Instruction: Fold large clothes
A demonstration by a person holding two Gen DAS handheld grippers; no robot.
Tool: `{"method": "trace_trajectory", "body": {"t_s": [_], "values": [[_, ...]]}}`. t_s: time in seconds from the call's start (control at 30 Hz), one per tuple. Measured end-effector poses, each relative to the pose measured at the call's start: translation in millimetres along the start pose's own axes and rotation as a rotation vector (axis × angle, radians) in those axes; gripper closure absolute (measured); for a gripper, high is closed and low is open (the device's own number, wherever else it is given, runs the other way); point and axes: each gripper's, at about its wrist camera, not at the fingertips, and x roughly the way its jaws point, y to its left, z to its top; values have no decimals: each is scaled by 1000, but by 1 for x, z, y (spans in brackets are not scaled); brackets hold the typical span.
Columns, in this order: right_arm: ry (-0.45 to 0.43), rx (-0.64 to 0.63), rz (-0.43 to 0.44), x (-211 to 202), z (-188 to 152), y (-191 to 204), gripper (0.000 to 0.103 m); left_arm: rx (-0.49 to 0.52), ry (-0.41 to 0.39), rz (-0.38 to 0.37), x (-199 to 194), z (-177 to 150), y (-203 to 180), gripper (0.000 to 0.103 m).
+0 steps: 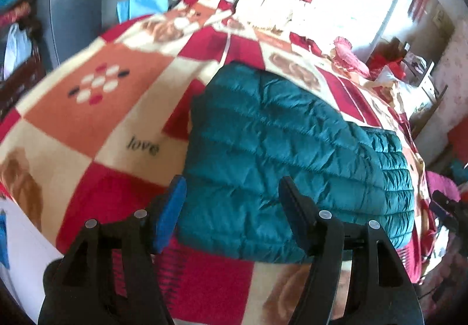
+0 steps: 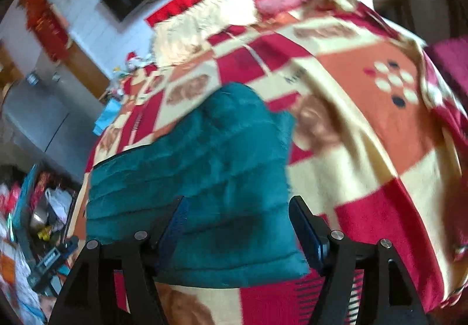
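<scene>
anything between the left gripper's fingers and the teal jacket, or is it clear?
Clear. In the left wrist view the left gripper stands open just above the folded teal jacket, nothing in the gap; only the checked blanket lies around it.

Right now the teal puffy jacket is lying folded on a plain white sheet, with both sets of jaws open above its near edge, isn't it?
Not quite. The teal puffy jacket lies folded, but on a checked blanket of red, orange and cream squares, not a plain white sheet; the left wrist view shows it. Both sets of jaws do stand open above the jacket's near edge.
</scene>
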Motion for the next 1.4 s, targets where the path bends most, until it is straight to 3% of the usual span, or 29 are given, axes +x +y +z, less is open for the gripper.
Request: {"method": "trace_trajectory", "body": {"t_s": [0.3, 0.43, 0.53, 0.63, 0.77, 0.93, 1.23, 1.4], "values": [[-11, -230, -38, 57, -7, 80, 34, 61, 57, 73, 53, 6, -39, 37], [1, -238, -68, 87, -6, 89, 34, 28, 82, 89, 74, 6, -35, 35], [62, -215, -113, 118, -9, 80, 34, 35, 71, 97, 78, 4, -35, 31], [41, -198, -95, 127, -12, 71, 33, 64, 62, 118, 80, 3, -38, 28], [60, -202, -95, 118, -11, 74, 33, 76, 62, 131, 82, -1, -39, 24], [13, -149, -87, 84, -13, 64, 34, 81, 59, 137, 80, -4, -40, 24], [35, -217, -209, 88, -35, 59, 33, 88, 59, 123, 66, -13, -39, 24], [21, -182, -152, 67, -45, 66, 33, 67, 15, 127, 42, -23, -38, 24]]}}
